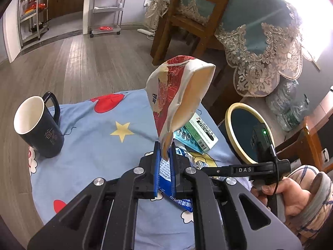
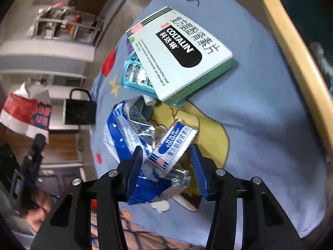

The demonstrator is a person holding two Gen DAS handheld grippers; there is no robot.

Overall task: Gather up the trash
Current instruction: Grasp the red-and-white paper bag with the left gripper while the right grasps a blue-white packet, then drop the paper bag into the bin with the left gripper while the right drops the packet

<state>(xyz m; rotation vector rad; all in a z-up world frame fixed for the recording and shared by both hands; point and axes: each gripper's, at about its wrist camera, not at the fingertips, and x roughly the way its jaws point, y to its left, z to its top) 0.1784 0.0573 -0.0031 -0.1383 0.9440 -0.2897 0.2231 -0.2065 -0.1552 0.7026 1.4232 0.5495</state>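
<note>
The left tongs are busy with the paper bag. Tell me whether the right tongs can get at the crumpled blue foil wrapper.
Probably yes. The right tongs are open and already straddle the crumpled blue foil wrapper on the blue cloth. Nothing lies between them; the Coltalin box sits farther off.

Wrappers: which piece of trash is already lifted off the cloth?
The red-and-white paper bag, pinched in the left gripper. The blue foil wrappers lie on the cloth, between the open right gripper.

We see a red-and-white bag (image 1: 177, 95), a blue-and-silver wrapper (image 2: 145, 145), a pale green box (image 2: 179, 56), a black mug (image 1: 39, 125) and a light-blue cloth (image 1: 100, 137) with red hearts and yellow stars.
</note>
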